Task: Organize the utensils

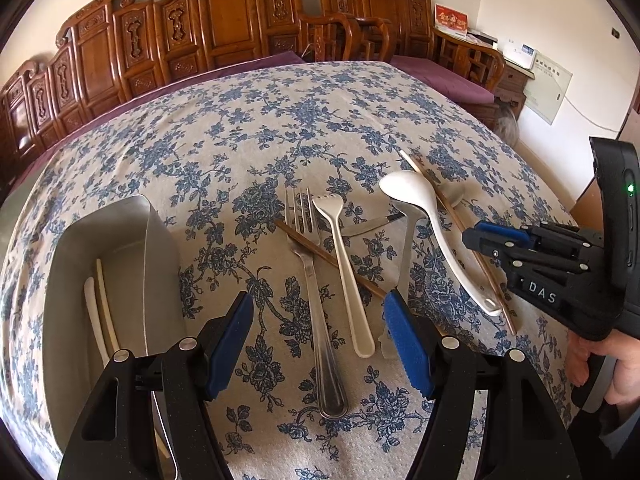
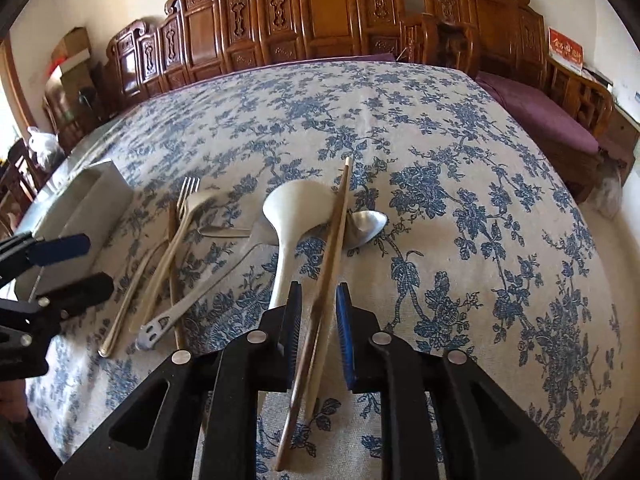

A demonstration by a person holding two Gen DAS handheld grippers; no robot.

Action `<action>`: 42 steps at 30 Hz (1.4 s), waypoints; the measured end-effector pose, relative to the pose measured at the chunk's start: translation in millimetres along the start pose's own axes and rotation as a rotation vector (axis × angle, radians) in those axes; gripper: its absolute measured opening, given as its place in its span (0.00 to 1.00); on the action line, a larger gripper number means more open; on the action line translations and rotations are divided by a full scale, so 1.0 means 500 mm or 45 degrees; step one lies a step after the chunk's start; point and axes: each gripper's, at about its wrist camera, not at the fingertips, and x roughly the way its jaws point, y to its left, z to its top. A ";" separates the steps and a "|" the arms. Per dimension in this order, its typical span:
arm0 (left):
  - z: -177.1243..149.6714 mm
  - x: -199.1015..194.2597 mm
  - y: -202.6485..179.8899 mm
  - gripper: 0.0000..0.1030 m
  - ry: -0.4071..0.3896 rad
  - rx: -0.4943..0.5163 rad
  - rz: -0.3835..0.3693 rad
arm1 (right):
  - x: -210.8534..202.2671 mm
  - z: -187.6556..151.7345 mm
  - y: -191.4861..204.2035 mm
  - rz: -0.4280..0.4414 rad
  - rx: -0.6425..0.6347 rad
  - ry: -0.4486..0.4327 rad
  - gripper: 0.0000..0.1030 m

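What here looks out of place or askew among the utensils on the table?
The two wooden chopsticks are apart: one lies crossed under the metal fork and white fork, the other lies tilted over the white spoon, between the pads of the right hand-held gripper. The tray holds only two white sticks.

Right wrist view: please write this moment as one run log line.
right claw: around thin brown wooden chopstick, pads not pressing | left claw: open, empty | grey metal bin: two pale sticks inside
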 end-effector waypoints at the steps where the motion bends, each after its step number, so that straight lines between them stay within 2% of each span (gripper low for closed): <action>1: 0.000 0.000 0.000 0.63 -0.001 0.001 0.000 | -0.001 0.000 -0.002 -0.006 -0.002 -0.003 0.08; 4: 0.000 -0.003 -0.005 0.63 -0.003 0.004 0.000 | -0.004 0.000 -0.011 -0.005 0.017 -0.005 0.01; 13: 0.005 0.008 -0.004 0.63 0.014 -0.011 -0.007 | -0.018 0.002 -0.019 0.015 0.047 -0.036 0.01; 21: 0.005 0.010 0.002 0.63 0.012 -0.017 -0.009 | 0.003 -0.003 -0.024 0.021 0.066 0.012 0.03; 27: 0.007 0.004 0.007 0.63 0.006 -0.018 -0.007 | 0.013 -0.003 -0.004 0.028 0.022 0.030 0.03; 30: 0.008 0.001 0.010 0.63 0.005 -0.021 -0.005 | 0.009 -0.001 -0.004 0.037 0.032 0.019 0.07; 32: 0.010 -0.001 0.010 0.63 0.003 -0.018 -0.002 | 0.005 0.000 -0.008 0.052 0.049 0.008 0.18; 37: 0.009 -0.001 0.011 0.63 0.003 -0.014 0.005 | 0.017 -0.001 0.008 0.042 0.009 0.035 0.20; 42: 0.006 -0.003 0.011 0.63 0.001 -0.014 0.005 | -0.009 0.007 -0.014 0.075 0.086 -0.040 0.20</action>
